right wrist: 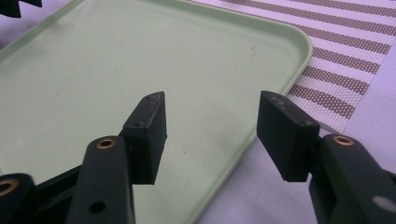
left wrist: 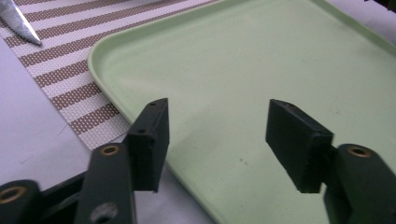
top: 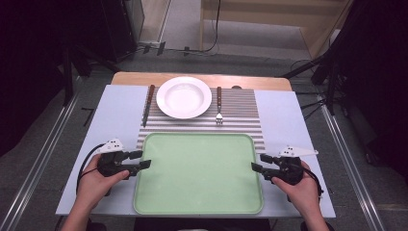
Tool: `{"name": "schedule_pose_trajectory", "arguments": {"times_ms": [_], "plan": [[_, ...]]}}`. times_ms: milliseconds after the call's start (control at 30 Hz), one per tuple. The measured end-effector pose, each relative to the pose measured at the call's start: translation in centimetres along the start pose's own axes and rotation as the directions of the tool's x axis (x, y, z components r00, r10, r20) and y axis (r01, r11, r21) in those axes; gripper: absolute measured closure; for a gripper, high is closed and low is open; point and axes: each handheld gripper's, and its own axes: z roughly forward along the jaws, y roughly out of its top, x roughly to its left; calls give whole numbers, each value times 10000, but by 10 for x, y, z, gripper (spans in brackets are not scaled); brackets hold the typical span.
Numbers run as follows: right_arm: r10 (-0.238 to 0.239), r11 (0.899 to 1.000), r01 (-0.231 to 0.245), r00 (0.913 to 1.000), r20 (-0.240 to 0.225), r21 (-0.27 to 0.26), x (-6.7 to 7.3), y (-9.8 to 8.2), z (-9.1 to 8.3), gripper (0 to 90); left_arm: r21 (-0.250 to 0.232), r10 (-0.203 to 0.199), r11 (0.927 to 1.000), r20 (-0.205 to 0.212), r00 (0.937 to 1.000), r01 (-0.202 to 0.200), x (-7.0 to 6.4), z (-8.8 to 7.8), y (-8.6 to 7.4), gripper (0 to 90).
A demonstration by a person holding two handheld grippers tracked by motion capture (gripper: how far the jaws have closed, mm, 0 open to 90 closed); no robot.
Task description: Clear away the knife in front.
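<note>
In the high view, the left gripper (top: 142, 159) and the right gripper (top: 257, 162) are each carried in a hand at opposite sides of the green tray (top: 198, 198), jaws directed inward toward one another; both sets of jaws stand spread with nothing between them. The left gripper's tips lie at the tray's left rim, the right gripper's tips at its right rim; contact cannot be confirmed here. The tray rests flat on the near half of the table (top: 284, 115), its far edge overlapping the striped placemat (top: 240, 126), its slightly longer axis running left to right across the table. This view alone shows the setting beyond the tray: a white plate (top: 184, 96) on the placemat, a knife (top: 148, 104) to its left and a fork (top: 219, 104) to its right, both lying lengthwise away from the person. In the left gripper view, the left gripper (left wrist: 218, 135) is open; one jaw hangs over the bare table just outside the tray's rim (left wrist: 116, 100), the other over the tray floor, so the rim passes between them. This view adds the knife tip (left wrist: 22, 29) on the placemat (left wrist: 65, 70). In the right gripper view, the right gripper (right wrist: 211, 135) is likewise open and straddles the opposite rim (right wrist: 261, 119), with the tray's rounded far corner (right wrist: 303, 44) and the placemat (right wrist: 345, 60) beyond it.
</note>
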Motion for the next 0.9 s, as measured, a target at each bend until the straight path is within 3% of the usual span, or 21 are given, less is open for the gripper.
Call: {"name": "schedule_pose_trajectory", "arguments": {"times_ms": [100, 267, 467, 500, 900], "plan": [[13, 10000, -13, 9999, -165, 56, 2, 0, 0, 415, -83, 36, 10000, 70, 10000, -36, 1, 1, -1, 372], [-66, 10000, 66, 9999, -87, 59, 1, -1, 1, 415, -260, -267, 9993, 315, 9991, 275, 1, 3, 1, 328], [-96, 9999, 97, 9999, -112, 80, 3, -2, 0, 400, -110, 133, 9999, 140, 9998, -132, 0, 2, 1, 328], [-133, 9999, 135, 9998, -116, 92, 3, -2, 0, 400, -133, 88, 9999, 296, 9995, -84, 0, 2, 1, 328], [-510, 9987, 510, 9987, -49, 95, 3, -3, 0, 358, -115, 150, 9998, 184, 9997, -148, 0, -1, 1, 305]]}}
